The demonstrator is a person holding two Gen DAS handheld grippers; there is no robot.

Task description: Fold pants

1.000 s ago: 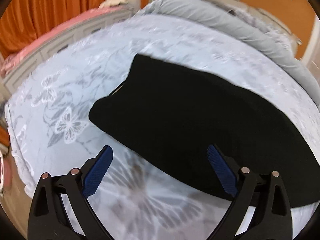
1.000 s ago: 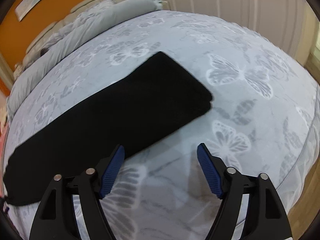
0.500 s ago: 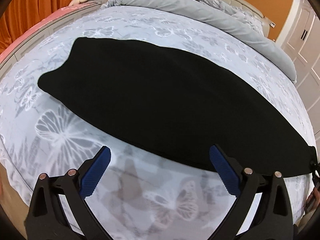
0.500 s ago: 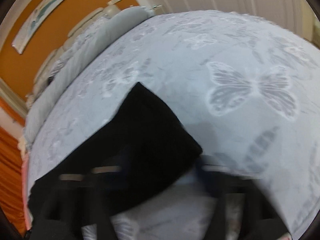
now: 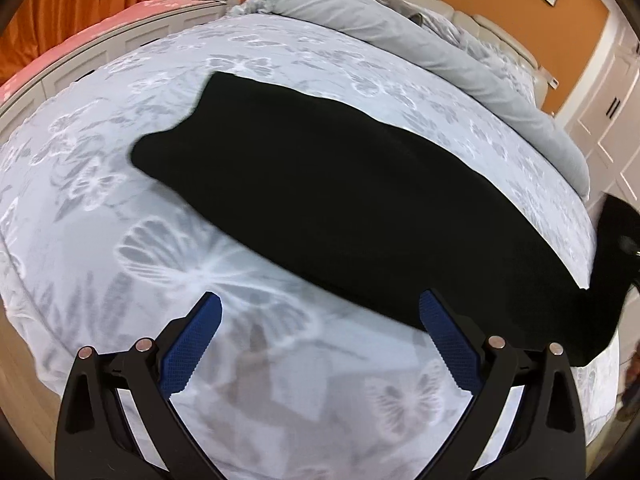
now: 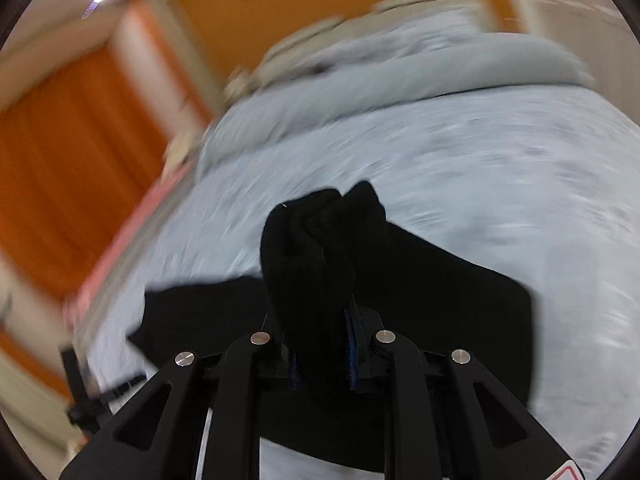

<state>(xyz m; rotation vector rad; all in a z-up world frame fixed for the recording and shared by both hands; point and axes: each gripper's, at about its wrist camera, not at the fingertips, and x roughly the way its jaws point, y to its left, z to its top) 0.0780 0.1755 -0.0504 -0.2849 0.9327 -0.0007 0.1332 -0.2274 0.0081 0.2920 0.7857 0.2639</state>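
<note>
The black pants (image 5: 340, 208) lie as a long folded strip across the butterfly-print bed (image 5: 160, 248). My left gripper (image 5: 320, 320) is open and empty, hovering over the bedspread just in front of the pants' near edge. My right gripper (image 6: 318, 320) is shut on the leg end of the pants (image 6: 316, 248), which bunches up between its fingers and is lifted off the bed. In the left wrist view that raised end (image 5: 616, 232) shows at the far right. The right wrist view is blurred by motion.
A rolled grey duvet (image 5: 420, 36) lies along the head of the bed. Orange curtains (image 6: 68, 160) and a pink-topped low cabinet (image 5: 80, 48) stand to the left. White wardrobe doors (image 5: 616, 112) are at the right. The bed's front edge is near me.
My right gripper has closed on the leg end of the pants and lifted it, swinging its view toward the curtains. My left gripper has stayed open, shifting slightly along the near edge.
</note>
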